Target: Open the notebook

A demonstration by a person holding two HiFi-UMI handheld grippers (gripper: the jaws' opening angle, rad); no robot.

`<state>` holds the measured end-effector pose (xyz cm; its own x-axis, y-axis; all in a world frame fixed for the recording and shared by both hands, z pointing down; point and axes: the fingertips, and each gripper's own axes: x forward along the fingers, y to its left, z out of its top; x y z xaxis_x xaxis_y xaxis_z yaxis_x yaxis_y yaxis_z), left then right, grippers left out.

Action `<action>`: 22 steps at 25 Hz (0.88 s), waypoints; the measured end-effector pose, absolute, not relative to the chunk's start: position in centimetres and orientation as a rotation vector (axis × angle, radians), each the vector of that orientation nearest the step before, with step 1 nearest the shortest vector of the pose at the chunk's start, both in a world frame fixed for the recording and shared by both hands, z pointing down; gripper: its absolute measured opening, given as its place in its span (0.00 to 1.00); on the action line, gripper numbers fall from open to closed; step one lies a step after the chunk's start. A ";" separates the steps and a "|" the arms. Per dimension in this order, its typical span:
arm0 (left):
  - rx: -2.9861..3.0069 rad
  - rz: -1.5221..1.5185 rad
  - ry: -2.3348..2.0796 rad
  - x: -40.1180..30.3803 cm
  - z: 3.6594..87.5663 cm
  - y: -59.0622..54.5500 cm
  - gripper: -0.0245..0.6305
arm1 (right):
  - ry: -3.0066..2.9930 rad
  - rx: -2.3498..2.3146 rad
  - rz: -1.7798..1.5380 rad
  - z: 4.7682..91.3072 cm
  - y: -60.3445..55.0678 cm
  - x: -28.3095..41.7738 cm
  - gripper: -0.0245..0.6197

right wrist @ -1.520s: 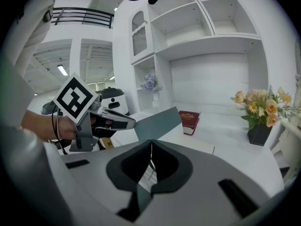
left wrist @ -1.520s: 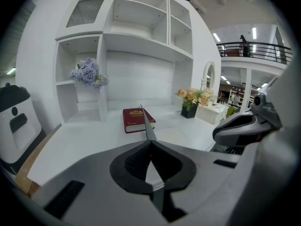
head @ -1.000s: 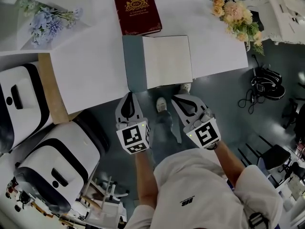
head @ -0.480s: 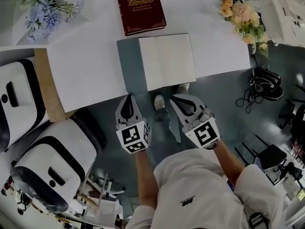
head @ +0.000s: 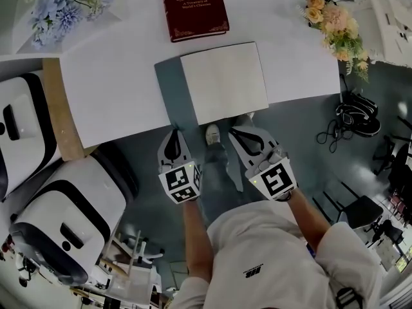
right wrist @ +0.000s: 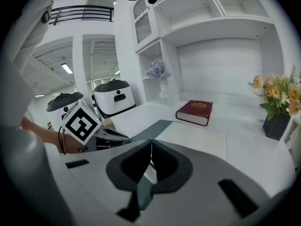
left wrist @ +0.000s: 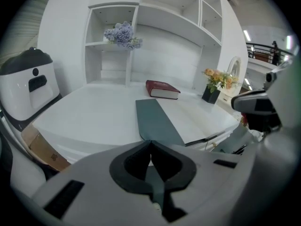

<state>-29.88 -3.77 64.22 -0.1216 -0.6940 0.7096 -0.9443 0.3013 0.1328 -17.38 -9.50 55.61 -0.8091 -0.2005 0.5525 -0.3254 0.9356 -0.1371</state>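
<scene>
Left gripper (head: 174,137) and right gripper (head: 241,136) in the head view: both shut, tips together, nothing held, side by side just off the near edge of the table (head: 116,89). Notebook (head: 225,82) at 12 o'clock from the pair, flat on the table, near edge at the table's edge or slightly over it. Teal band on its 9 o'clock side, broad white face toward 3 o'clock. Long axis roughly 9 to 3, a little skewed; band running 12 to 6. Red book (head: 193,8) beyond it at 12 o'clock, apart.

From the left gripper (left wrist: 150,142) view: jaws closed on empty air, notebook (left wrist: 157,119) straight ahead at 12 to 1 o'clock, teal band nearest.

From the right gripper (right wrist: 151,142) view: jaws likewise pressed together and empty, notebook (right wrist: 193,142) ahead at 12 to 1 o'clock, white face closest.

Hard to tell whether closed or already laid open on a blank page. Judging by the layout, loose edge at 3 o'clock, so closer to the right gripper, band side closer to the left.
</scene>
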 end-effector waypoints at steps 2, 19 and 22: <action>1.449 0.435 -1.887 -30.0 64.7 -3.7 0.04 | -2.535 0.370 0.304 55.7 -9.5 -17.4 0.03; 1.488 0.423 -1.941 -29.1 60.4 -2.6 0.04 | -2.571 0.426 0.256 53.3 -9.2 -16.3 0.03; 1.526 0.395 -1.946 -28.4 58.4 -2.7 0.04 | -2.582 0.454 0.237 52.1 -9.1 -15.8 0.03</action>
